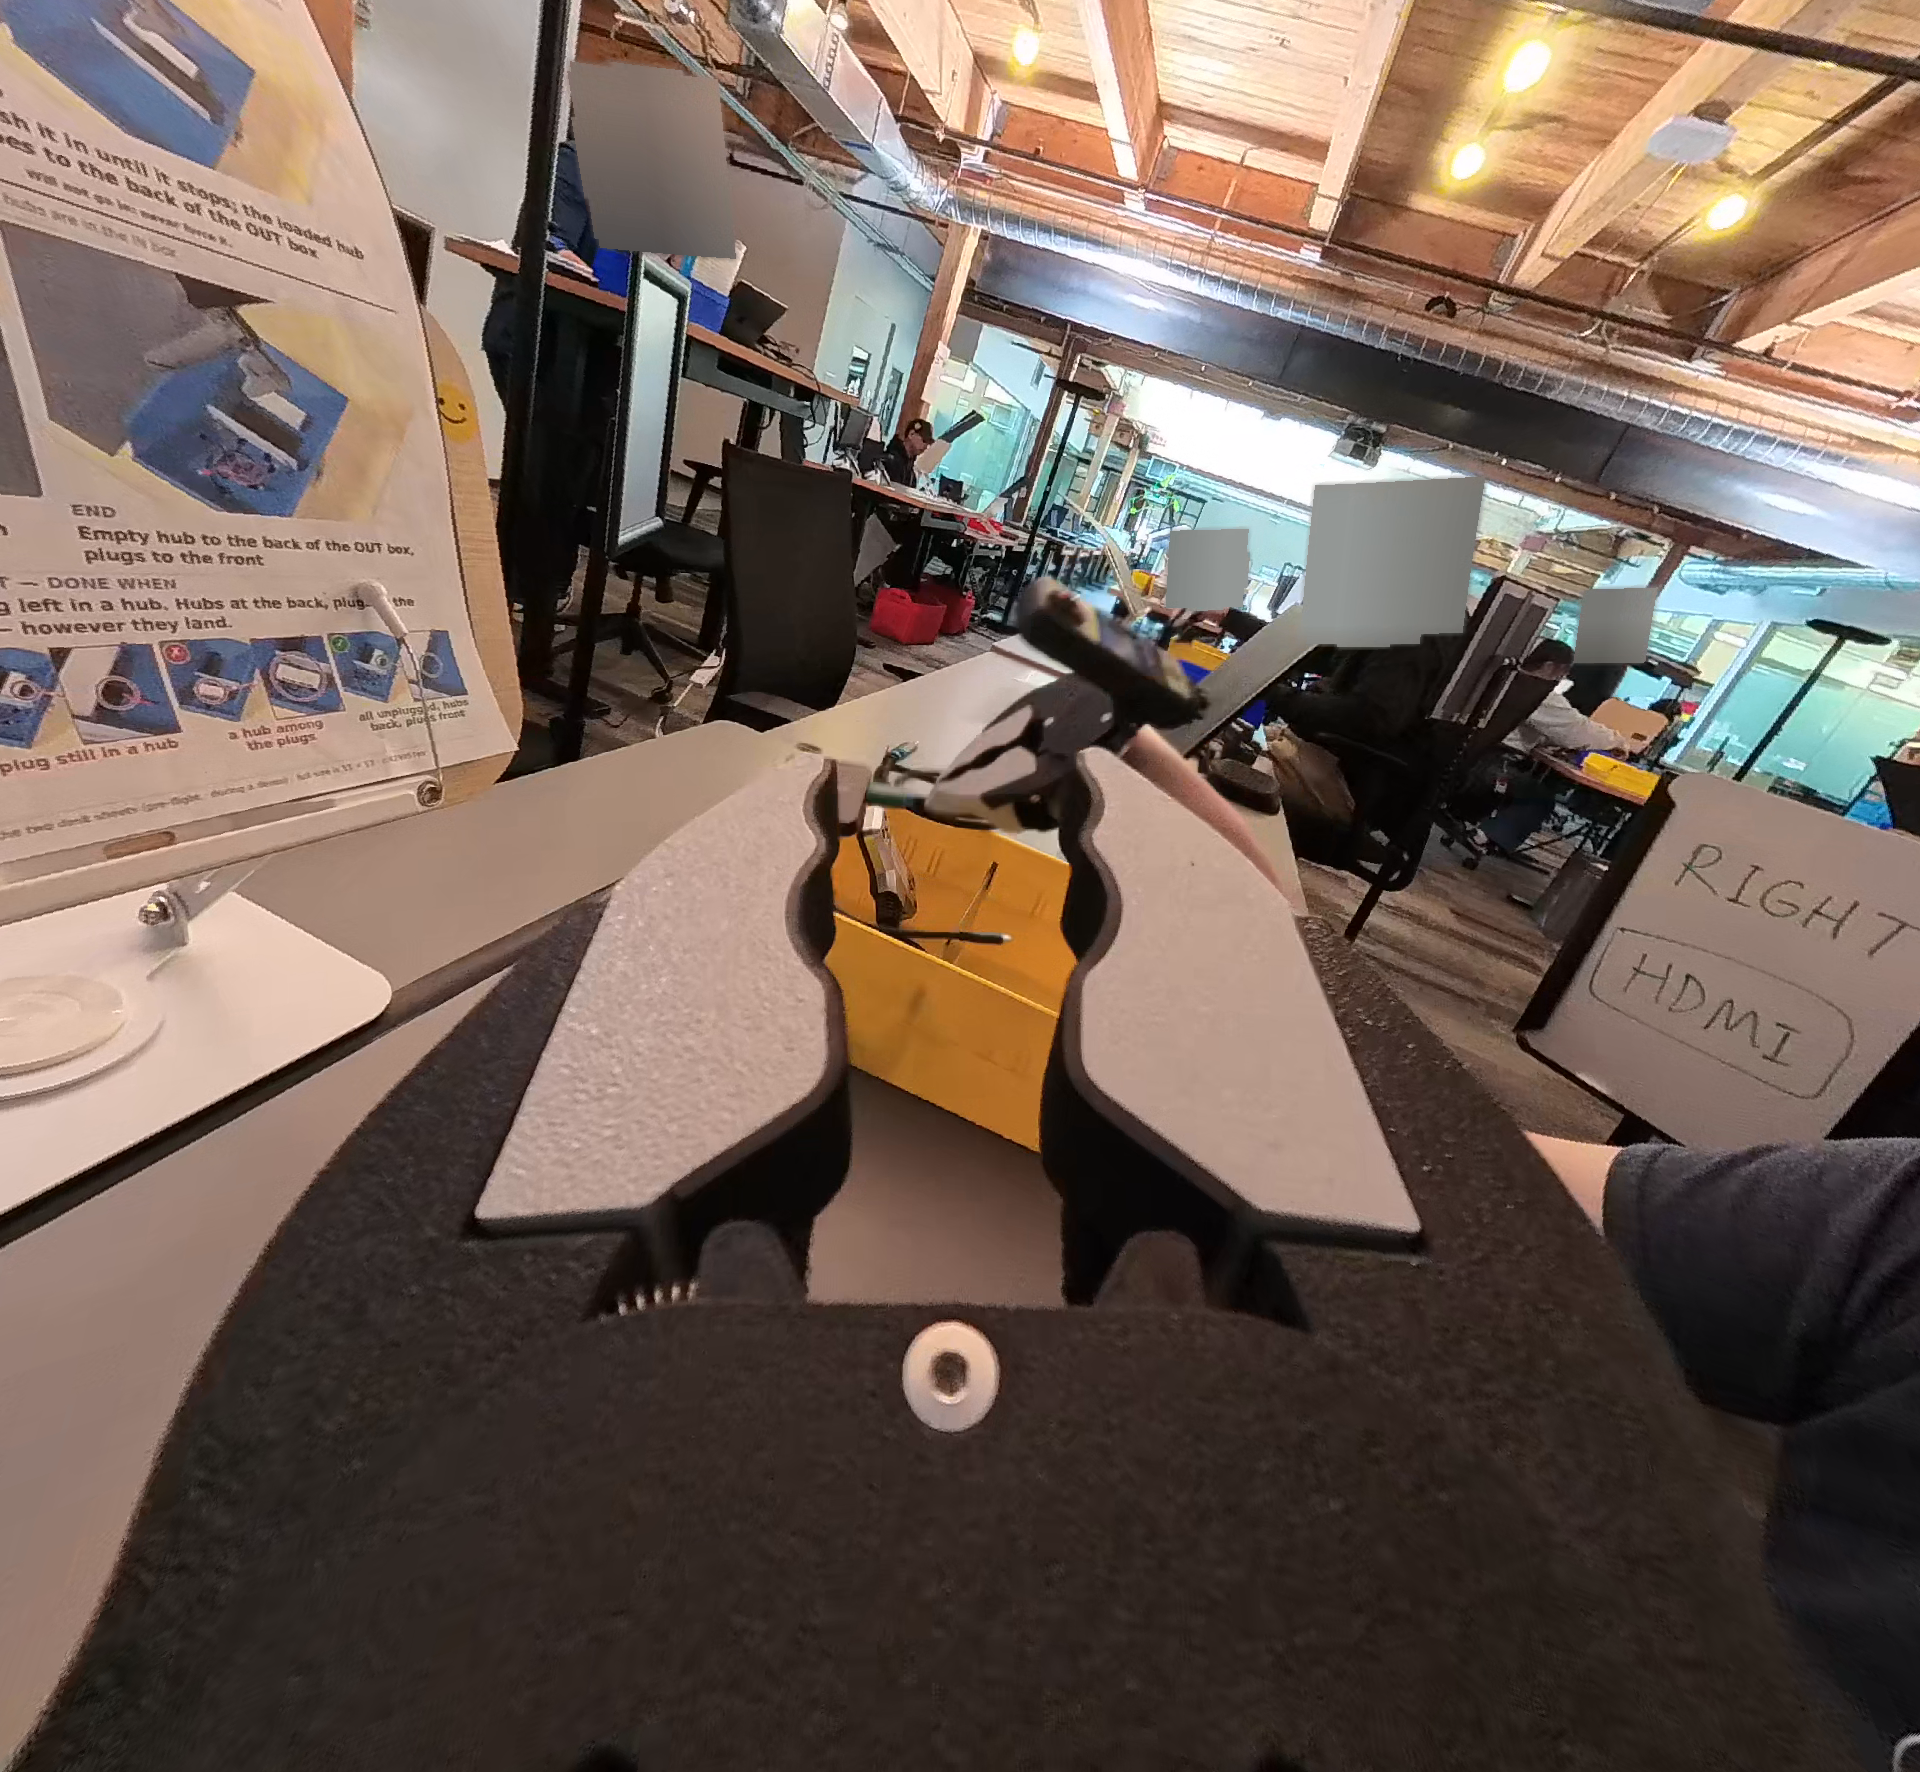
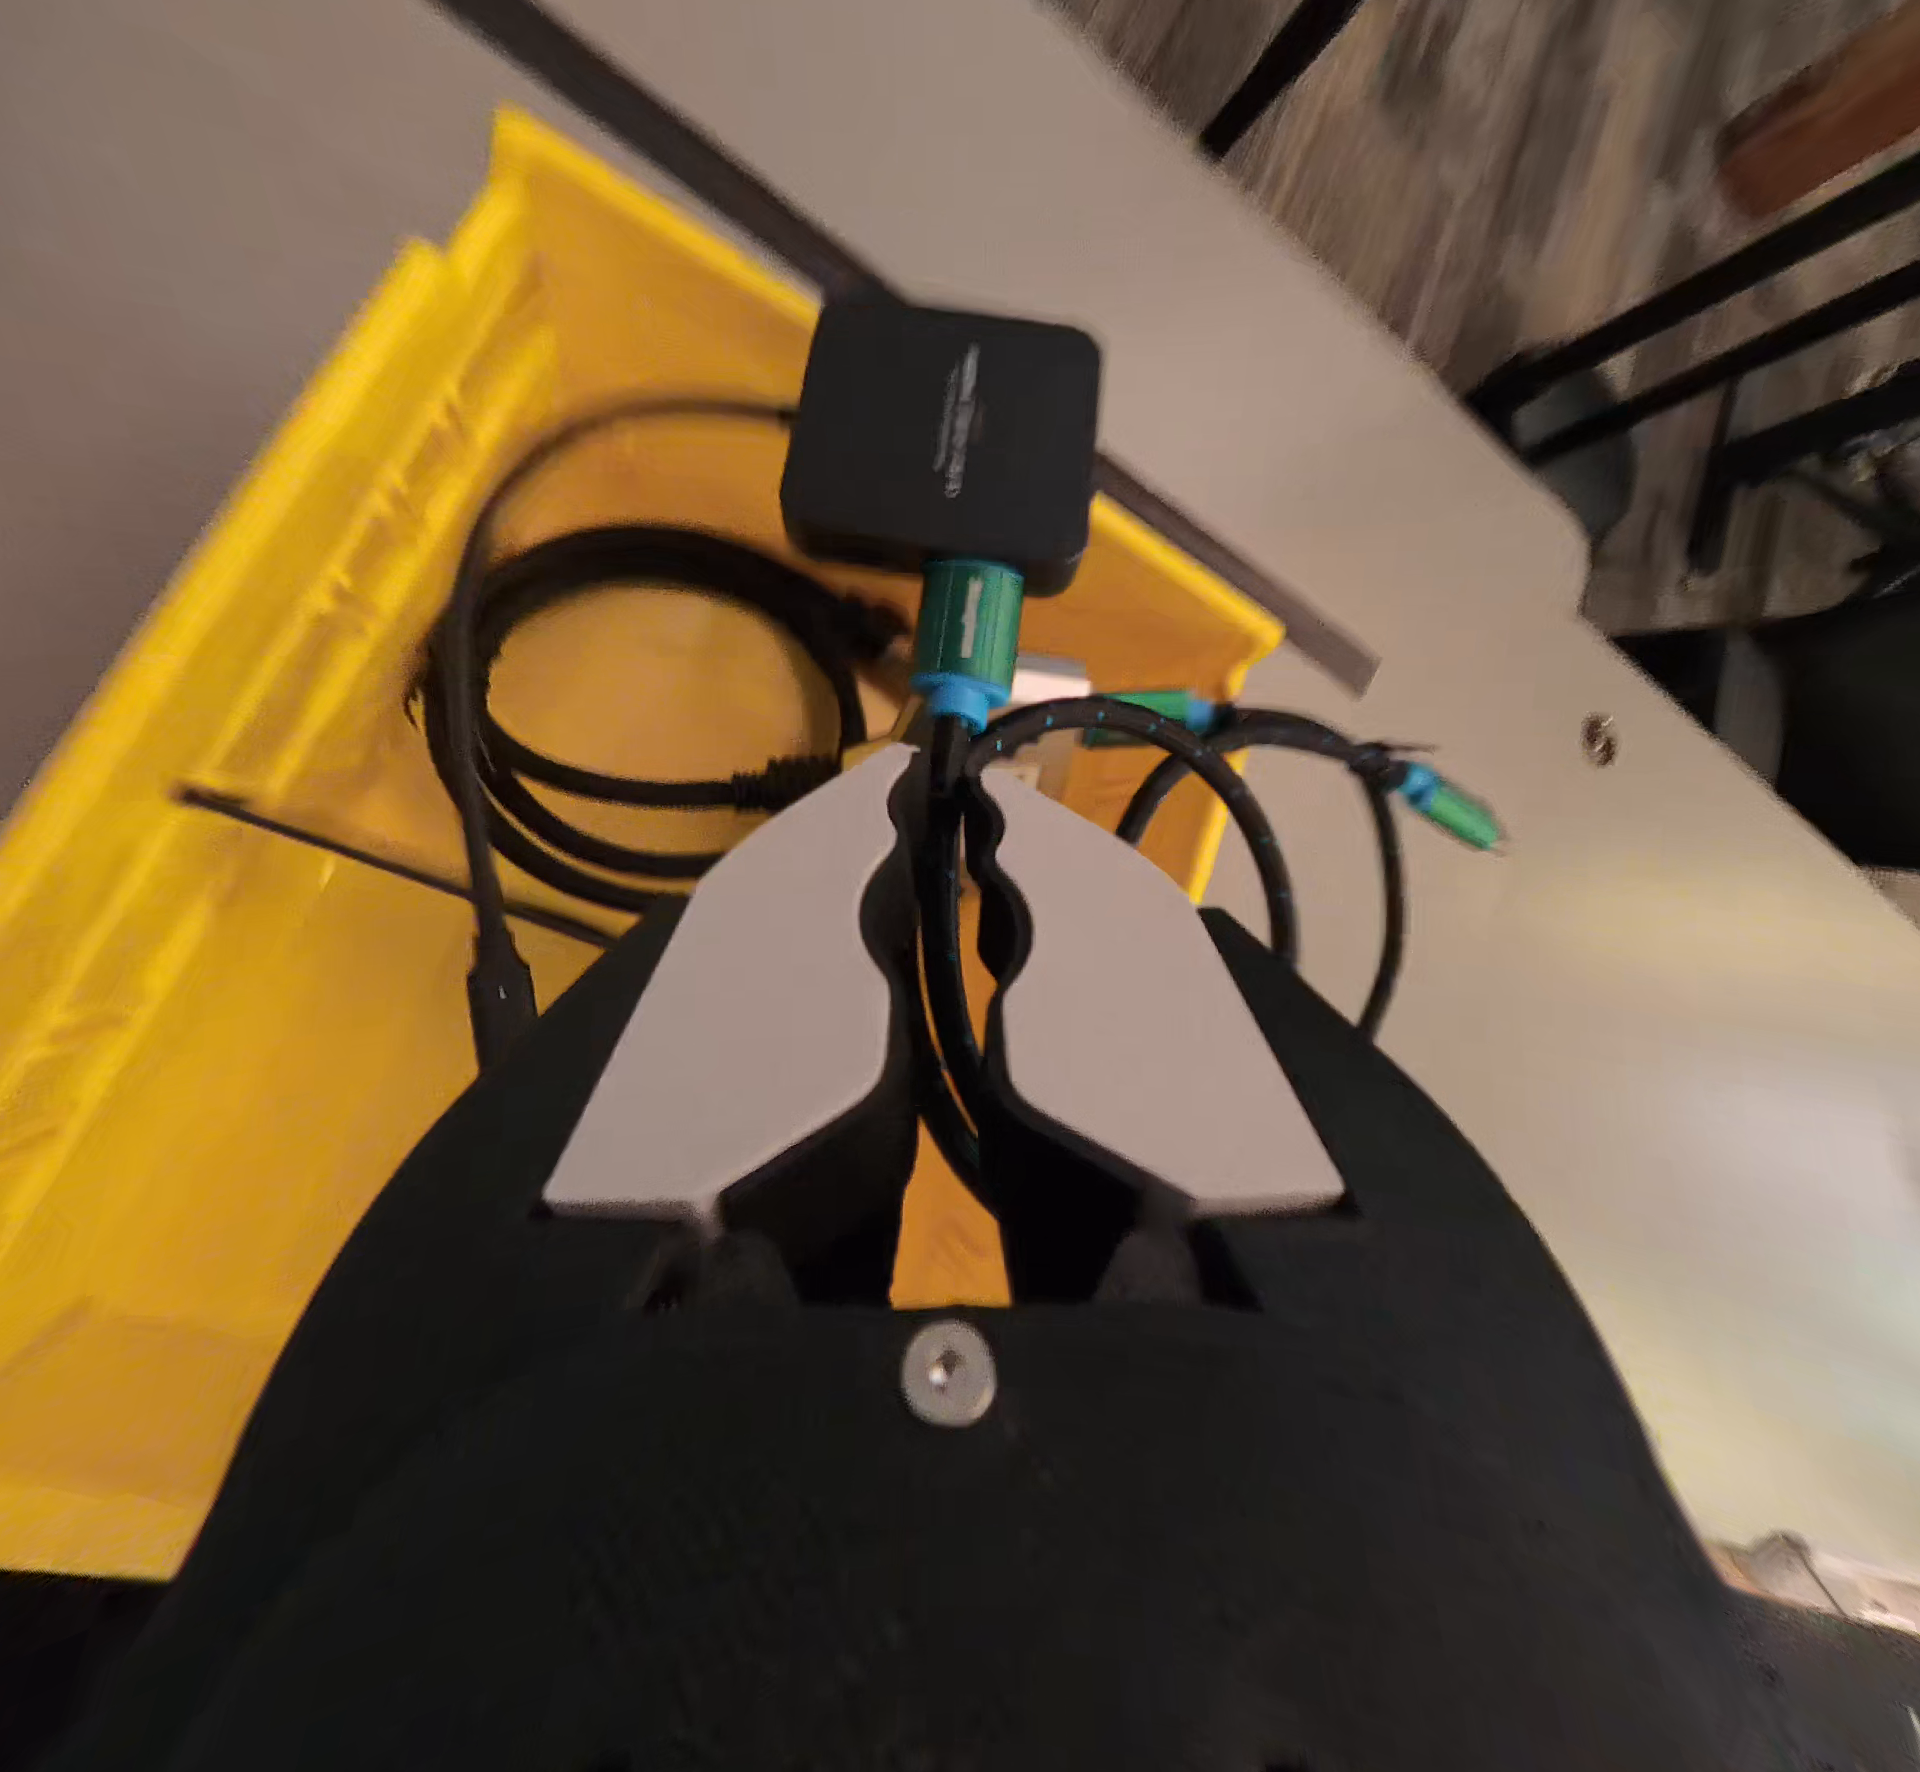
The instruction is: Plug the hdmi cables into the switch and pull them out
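**Switch lifted over the yellow bin, one cable plugged in**

The yellow bin (image 2: pixel 312 683) sits on the grey desk (image 2: pixel 1143 216), its far corner close to the desk's far edge, beyond which the floor drops away. Beside the bin on its right the desk surface is bare up to that edge.

The right hand-held gripper (image 2: pixel 951 787) points down over the bin, its fingers nearly closed and pinching the black braided hdmi cable (image 2: pixel 940 943) just behind its green plug (image 2: pixel 968 626). That plug is seated in the black switch (image 2: pixel 940 434), which hangs above the bin's far wall. The cable loops out to the right of the bin, and a second green plug (image 2: pixel 1455 813) hangs free over the desk. A coiled black cable (image 2: pixel 644 683) lies inside the bin.

The left hand-held gripper (image 1: pixel 951 849) is held low and level on the near side of the bin (image 1: pixel 935 1005), fingers well apart and holding nothing. In the left wrist view the right gripper and switch appear above the bin's far side. An instruction sheet (image 1: pixel 208 372) on a stand is left of the bin, and a white sign (image 1: pixel 1745 974) to its right.
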